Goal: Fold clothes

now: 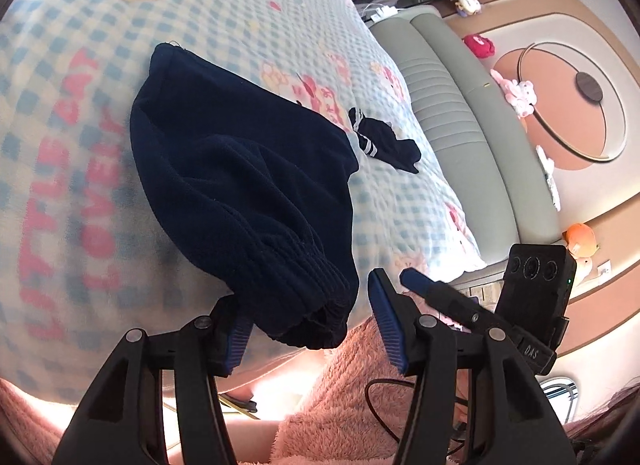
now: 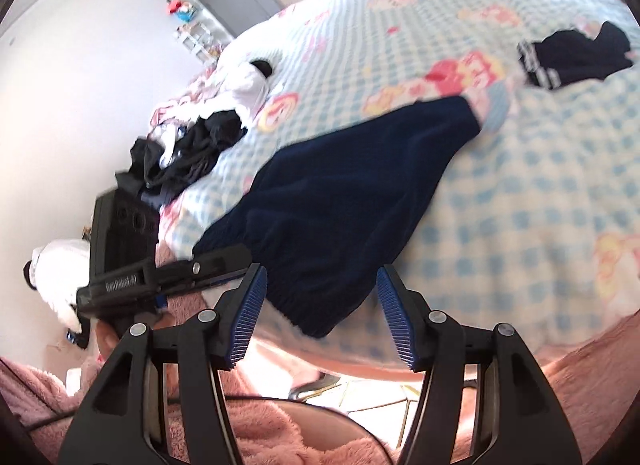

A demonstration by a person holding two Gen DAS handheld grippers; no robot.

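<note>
Left wrist view showed the left gripper (image 1: 310, 325) spread wide around the ribbed hem of a navy garment (image 1: 240, 177) on the checked bed (image 1: 60, 113); the right gripper (image 2: 320, 319) gaped too, holding nothing.

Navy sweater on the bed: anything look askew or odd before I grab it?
The navy sweater lies rumpled and slanted on the checked blanket, its ribbed hem hanging off the bed edge. Both hand-held grippers, left and right, are open near that hem.
</note>
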